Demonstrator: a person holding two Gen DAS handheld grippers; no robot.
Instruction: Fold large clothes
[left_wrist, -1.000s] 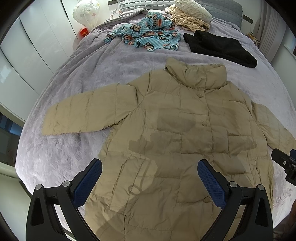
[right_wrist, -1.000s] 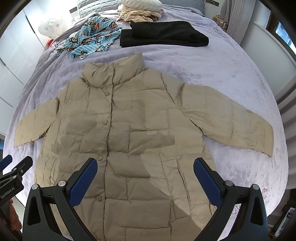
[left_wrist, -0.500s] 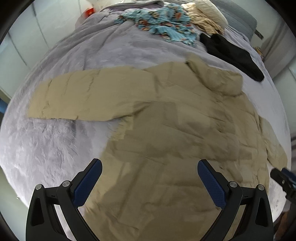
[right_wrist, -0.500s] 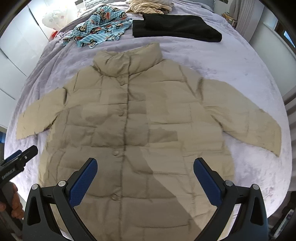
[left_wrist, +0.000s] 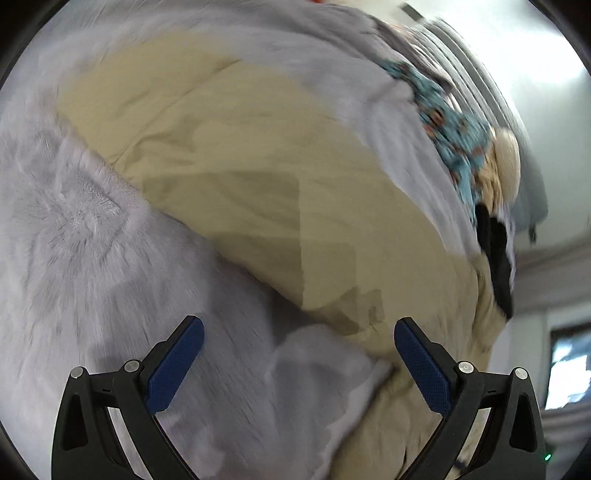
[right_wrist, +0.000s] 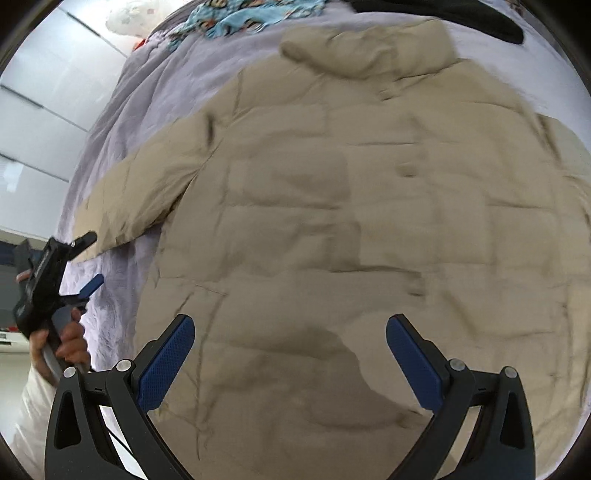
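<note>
While motion blur softens both views, a lilac plush bedspread fills most of the scene, with a beige quilted puffer jacket spread flat on it, front up, collar at the far end. Its right side is cut off by the frame. Beyond the collar, a blue cartoon-print garment and a black folded garment are only partly visible. The left gripper gapes wide, empty, above the jacket's sleeve. The right gripper is equally wide, empty, over the jacket's lower front.

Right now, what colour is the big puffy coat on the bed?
Beige, the coat; clearest in the right wrist view.
</note>
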